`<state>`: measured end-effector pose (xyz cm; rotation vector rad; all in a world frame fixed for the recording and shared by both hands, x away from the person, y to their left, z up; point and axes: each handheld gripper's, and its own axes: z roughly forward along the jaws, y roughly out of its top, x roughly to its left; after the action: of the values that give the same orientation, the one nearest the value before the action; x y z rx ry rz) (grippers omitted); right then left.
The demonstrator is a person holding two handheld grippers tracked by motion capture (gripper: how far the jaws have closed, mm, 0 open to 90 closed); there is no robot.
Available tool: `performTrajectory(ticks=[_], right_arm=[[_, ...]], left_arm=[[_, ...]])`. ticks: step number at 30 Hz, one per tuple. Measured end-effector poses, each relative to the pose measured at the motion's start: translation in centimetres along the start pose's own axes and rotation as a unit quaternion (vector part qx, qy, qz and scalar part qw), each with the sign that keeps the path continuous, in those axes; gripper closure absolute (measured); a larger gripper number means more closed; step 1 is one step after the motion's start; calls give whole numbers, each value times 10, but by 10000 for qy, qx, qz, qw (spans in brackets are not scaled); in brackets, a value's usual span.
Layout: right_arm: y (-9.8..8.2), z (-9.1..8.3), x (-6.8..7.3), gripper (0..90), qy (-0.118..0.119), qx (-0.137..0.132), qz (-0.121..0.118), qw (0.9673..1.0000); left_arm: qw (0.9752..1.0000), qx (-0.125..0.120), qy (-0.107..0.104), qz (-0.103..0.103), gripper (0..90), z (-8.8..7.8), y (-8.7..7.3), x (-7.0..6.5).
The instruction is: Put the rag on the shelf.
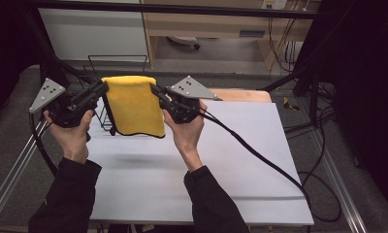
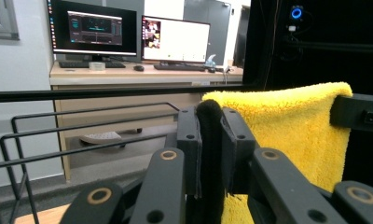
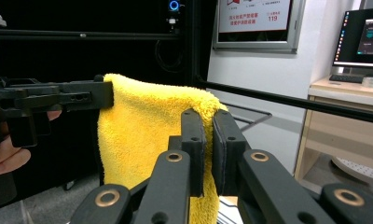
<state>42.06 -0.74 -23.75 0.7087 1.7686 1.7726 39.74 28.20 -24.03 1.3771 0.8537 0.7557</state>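
The yellow towel (image 1: 134,104) hangs in the air over the far left part of the white table (image 1: 221,165), its top edge stretched between the two grippers; the left gripper (image 1: 101,88) is clamped on the towel's top left corner, the right gripper (image 1: 155,91) pinched tight on its top right corner. Just behind the towel, a black wire rack (image 1: 107,119) stands near the table's far left corner.

hidden: wire rack (image 1: 107,92) lower part behind yellow towel (image 1: 134,104) | towel bottom cut off, gripper views
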Motion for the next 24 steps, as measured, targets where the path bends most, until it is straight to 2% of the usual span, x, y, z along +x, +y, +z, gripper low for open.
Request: performTrajectory(ticks=[16,24], right_arm=[[27,32,11,849,96,-171,-83,9998],[39,43,14,849,90,-253,-111,9996]], left_arm=[[9993,-250,262,32,793,-7,28,25],[9989,-350,308,53,794,-9,42,34]])
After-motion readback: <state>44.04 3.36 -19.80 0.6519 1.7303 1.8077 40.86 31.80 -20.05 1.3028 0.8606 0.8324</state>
